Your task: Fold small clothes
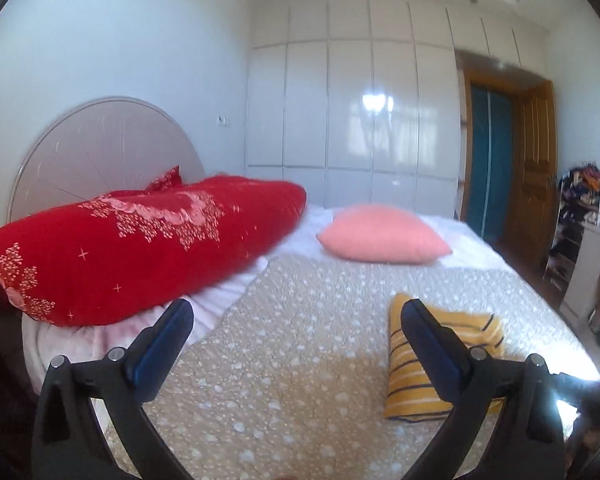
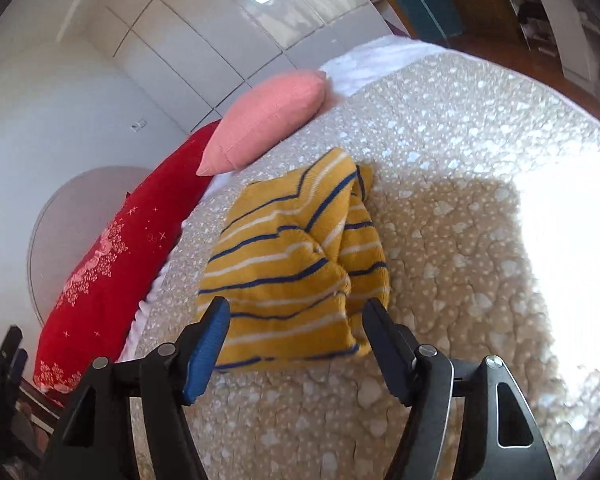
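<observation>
A small yellow knit garment [image 2: 296, 264] with blue and white stripes lies folded in a bundle on the beige spotted bedspread [image 2: 440, 216]. In the left wrist view it [image 1: 412, 376] lies at the lower right, partly hidden behind the right finger. My left gripper [image 1: 296, 320] is open and empty, held above the bedspread [image 1: 292, 320] to the garment's left. My right gripper [image 2: 296, 316] is open and empty, its fingers [image 2: 210, 340] spread just above the near edge of the garment.
A long red patterned pillow [image 1: 140, 248] lies along the round headboard [image 1: 100, 152]. A pink cushion [image 1: 384, 238] sits at the far side of the bed. White wardrobes [image 1: 352, 104], a wooden door [image 1: 534, 168] and cluttered shelves [image 1: 580, 216] stand beyond.
</observation>
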The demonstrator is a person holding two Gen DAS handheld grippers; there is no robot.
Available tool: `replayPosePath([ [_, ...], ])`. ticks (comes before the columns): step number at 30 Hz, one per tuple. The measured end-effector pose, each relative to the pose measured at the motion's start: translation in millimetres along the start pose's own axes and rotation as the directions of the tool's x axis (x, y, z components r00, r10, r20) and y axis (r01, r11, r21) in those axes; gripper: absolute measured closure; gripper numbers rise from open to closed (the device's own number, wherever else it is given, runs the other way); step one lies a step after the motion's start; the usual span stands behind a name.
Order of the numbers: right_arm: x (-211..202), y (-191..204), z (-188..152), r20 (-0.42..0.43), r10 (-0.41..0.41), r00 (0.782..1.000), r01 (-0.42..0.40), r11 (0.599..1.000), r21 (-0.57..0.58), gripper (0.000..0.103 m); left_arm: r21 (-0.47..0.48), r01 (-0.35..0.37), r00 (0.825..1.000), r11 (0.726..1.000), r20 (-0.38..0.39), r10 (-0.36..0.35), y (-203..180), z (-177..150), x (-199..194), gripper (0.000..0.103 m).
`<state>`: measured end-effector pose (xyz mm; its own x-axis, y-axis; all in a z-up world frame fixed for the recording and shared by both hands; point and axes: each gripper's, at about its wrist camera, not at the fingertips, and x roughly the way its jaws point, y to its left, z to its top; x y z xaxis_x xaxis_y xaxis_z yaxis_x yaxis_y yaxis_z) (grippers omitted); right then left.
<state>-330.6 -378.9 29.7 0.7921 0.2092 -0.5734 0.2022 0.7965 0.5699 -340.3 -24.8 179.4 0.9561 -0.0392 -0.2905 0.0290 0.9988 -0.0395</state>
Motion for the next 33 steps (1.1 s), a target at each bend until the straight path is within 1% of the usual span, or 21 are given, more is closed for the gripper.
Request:
replayPosePath([
  [2,-20,16,-12,0.018,-0.017,1.0,0.018,0.999,-0.047,0.026,-0.035,0.035,0.999,0.999,0.008,-0.035,4,5,-14,0.0],
  [4,-39,29,-26,0.046,-0.033,0.998,0.036,0.997,-0.072,0.022,-0.069,0.077,0.997,0.995,0.023,-0.076,8,6,-29,0.0],
  [5,-46,33,-34,0.057,-0.039,0.998,0.044,0.996,-0.079,0.021,-0.071,0.078,0.997,0.994,0.02,-0.076,5,1,-33,0.0],
  [6,-54,37,-44,0.065,-0.046,0.997,0.052,0.995,-0.087,0.02,-0.064,0.071,0.997,0.995,-0.002,-0.071,4,-2,-36,0.0],
  [7,-59,41,-52,0.069,-0.059,0.996,0.066,0.993,-0.095,0.02,-0.036,0.068,0.996,0.997,-0.047,-0.07,0,-5,-36,0.0],
  [8,-62,46,-61,0.07,-0.072,0.995,0.08,0.991,-0.108,0.02,-0.008,0.08,0.992,0.997,-0.093,-0.08,-4,-8,-35,0.0],
  [10,-65,56,-74,0.059,-0.091,0.994,0.099,0.985,-0.138,0.02,0.033,0.1,0.984,0.994,-0.151,-0.094,-10,-20,-34,0.0],
  [13,-68,71,-90,0.046,-0.108,0.993,0.115,0.975,-0.19,0.02,0.091,0.091,0.978,0.992,-0.198,-0.072,-16,-37,-40,0.0],
  [15,-72,75,-95,0.049,-0.12,0.992,0.127,0.97,-0.206,0.02,0.101,0.103,0.97,0.99,-0.232,-0.077,-18,-47,-44,0.0],
  [17,-75,77,-99,0.044,-0.131,0.99,0.138,0.969,-0.206,0.019,0.091,0.123,0.955,0.988,-0.281,-0.093,-18,-57,-47,0.0],
  [18,-76,77,-101,0.04,-0.136,0.99,0.141,0.969,-0.204,0.019,0.084,0.136,0.944,0.987,-0.312,-0.104,-19,-62,-46,0.0],
  [20,-77,75,-104,0.034,-0.147,0.989,0.151,0.968,-0.2,0.018,0.082,0.151,0.933,0.985,-0.342,-0.114,-20,-71,-45,0.0],
  [23,-71,72,-108,0.016,-0.172,0.985,0.171,0.965,-0.201,0.017,0.088,0.143,0.921,0.986,-0.376,-0.1,-21,-83,-39,0.0],
  [26,-64,70,-112,-0.007,-0.19,0.982,0.185,0.964,-0.19,0.017,0.072,0.14,0.904,0.988,-0.417,-0.098,-20,-92,-31,0.0],
  [29,-60,72,-115,-0.018,-0.186,0.982,0.18,0.965,-0.194,0.017,0.061,0.127,0.894,0.99,-0.44,-0.087,-17,-97,-26,0.0],
  [33,-58,78,-119,-0.021,-0.189,0.982,0.179,0.959,-0.221,0.017,0.079,0.106,0.89,0.991,-0.452,-0.059,-19,-101,-24,0.0],
])
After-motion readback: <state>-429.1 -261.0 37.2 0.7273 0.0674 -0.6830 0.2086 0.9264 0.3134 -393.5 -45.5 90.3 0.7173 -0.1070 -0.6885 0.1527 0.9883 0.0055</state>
